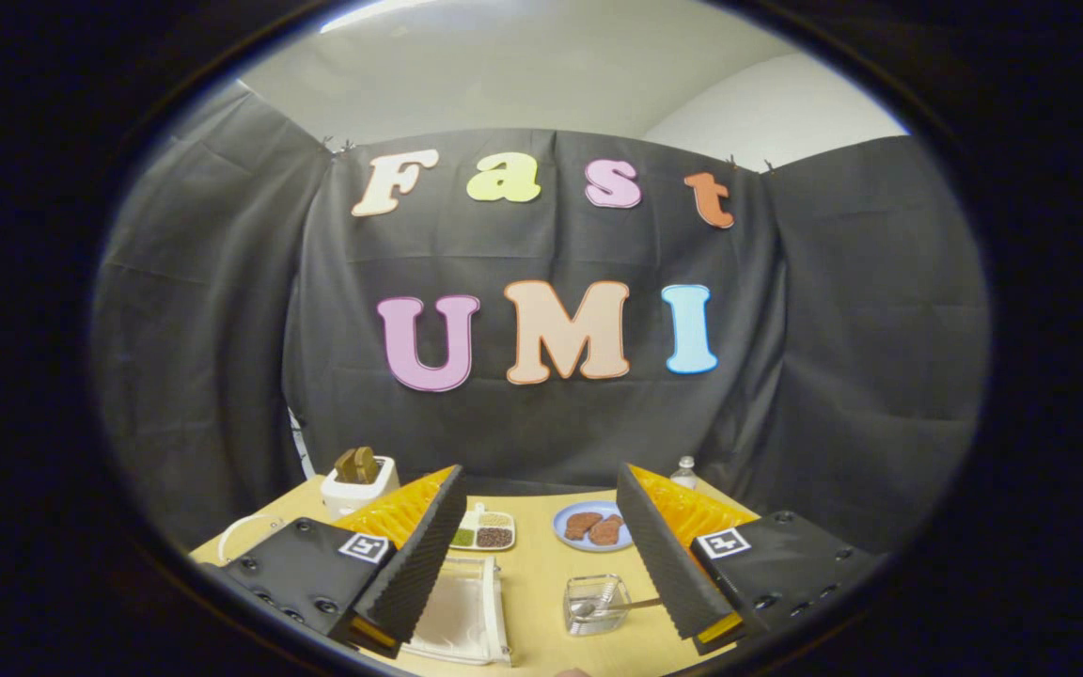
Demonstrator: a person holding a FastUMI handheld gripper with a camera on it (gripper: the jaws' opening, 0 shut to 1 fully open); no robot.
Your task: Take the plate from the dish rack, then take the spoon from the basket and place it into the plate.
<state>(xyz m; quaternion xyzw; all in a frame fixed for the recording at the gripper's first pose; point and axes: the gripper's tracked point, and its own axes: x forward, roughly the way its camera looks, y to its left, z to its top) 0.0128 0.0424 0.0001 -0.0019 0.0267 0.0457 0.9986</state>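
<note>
My gripper (540, 472) is open and held above the wooden table (534, 574), with nothing between its fingers. Low between the fingers, by the left one, sits a white dish rack (494, 616); a pale flat shape lies in it, and I cannot tell whether that is the plate. To its right stands a small clear basket (595, 604) holding a metal spoon (598, 608). The spoon's handle runs right, toward the right finger.
Farther back on the table are a divided tray of grains (483, 532), a blue plate with brown food pieces (595, 527), a white toaster with bread (359, 478) at the left and a water bottle (685, 470) at the right. Black cloth closes off the back.
</note>
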